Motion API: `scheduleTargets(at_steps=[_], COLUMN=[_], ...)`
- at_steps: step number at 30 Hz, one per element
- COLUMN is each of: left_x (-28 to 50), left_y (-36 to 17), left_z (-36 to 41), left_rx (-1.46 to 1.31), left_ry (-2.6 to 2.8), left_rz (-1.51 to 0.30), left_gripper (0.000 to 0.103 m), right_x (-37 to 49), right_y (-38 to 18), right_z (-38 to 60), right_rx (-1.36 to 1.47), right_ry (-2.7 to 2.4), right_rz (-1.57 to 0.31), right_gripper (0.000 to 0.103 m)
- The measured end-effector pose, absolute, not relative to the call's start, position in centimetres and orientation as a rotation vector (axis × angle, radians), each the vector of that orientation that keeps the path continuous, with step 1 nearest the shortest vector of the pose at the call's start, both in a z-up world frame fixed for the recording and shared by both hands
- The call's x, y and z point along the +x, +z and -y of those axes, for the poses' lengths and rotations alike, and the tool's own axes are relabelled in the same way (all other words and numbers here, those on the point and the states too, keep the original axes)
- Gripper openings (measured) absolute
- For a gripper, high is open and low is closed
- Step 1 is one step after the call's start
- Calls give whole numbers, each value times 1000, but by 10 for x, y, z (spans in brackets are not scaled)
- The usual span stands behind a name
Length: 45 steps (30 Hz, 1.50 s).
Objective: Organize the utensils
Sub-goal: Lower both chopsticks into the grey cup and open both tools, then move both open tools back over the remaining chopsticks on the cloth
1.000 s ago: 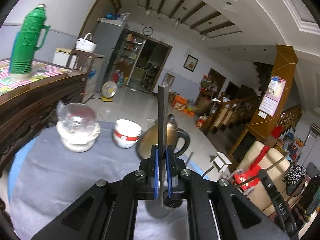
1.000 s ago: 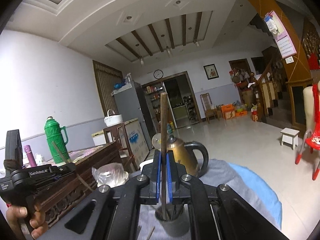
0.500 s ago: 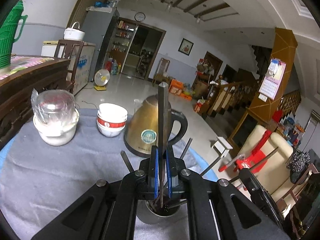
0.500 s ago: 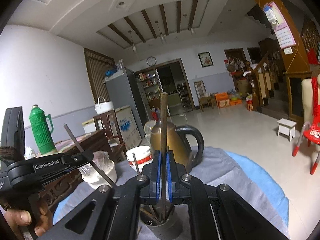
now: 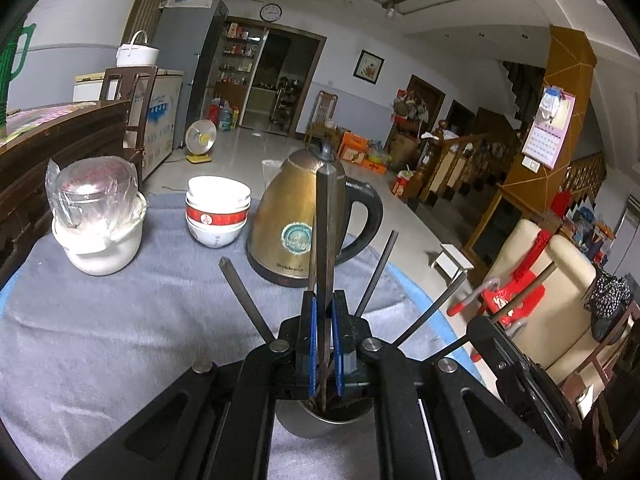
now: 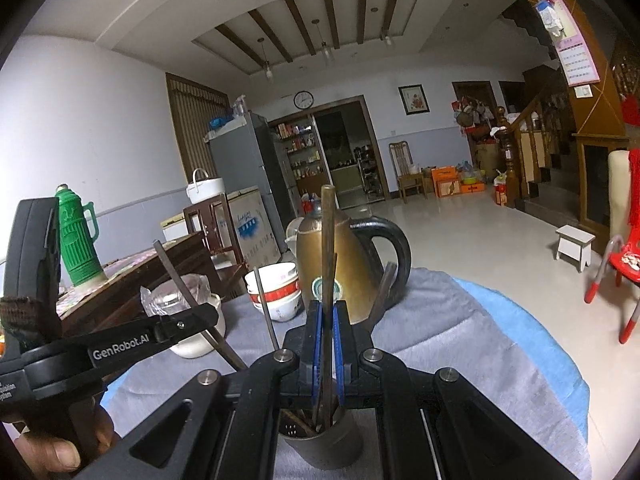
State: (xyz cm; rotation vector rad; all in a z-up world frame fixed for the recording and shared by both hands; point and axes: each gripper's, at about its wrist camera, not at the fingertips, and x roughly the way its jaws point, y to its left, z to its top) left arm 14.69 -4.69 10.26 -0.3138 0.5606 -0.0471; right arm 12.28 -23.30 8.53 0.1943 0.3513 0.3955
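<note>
The left gripper [image 5: 324, 344] is grasping a dark chopstick [image 5: 326, 232] and the right gripper [image 6: 327, 350] is grasping a brown chopstick [image 6: 328, 248], both standing upright over the metal cup [image 6: 320, 446].

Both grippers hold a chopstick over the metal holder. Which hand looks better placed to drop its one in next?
Roughly even, left slightly ahead: the left gripper has its chopstick tip already inside the metal holder. The right gripper with its chopstick looks similarly placed.

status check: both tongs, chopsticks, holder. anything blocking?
Left tongs shut on a chopstick. Right tongs shut on another chopstick. Both tips over metal holder. Leaning chopsticks crowd it.
</note>
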Motion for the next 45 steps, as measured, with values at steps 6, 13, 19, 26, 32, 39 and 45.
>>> scheduleTargets(at_steps=[6, 13, 19, 26, 32, 39, 45], left_x=[153, 154, 156, 143, 112, 73, 52], left_y=[92, 90, 87, 97, 123, 123, 79], left_z=[50, 53, 53, 40, 16, -5, -17], left_rx=[-303, -287, -285, -304, -344, -343, -322], left_ry=[-47, -51, -58, -36, -9, 52, 104], left_rz=[-598, -623, -649, -636, -572, -590, -720], left_gripper=[8, 8, 8, 23, 52, 73, 76], right_x=[126, 128, 131, 131, 112, 81, 58], right_y=[80, 76, 73, 75, 95, 102, 66], right_z=[229, 230, 228, 237, 253, 261, 245], right_rx=[187, 184, 179, 191, 213, 220, 169], right_ry=[390, 386, 386, 330, 295, 307, 367], right_rz=[-373, -392, -415, -433, -374, -366, -491], right_gripper=[6, 6, 6, 14, 76, 76, 76])
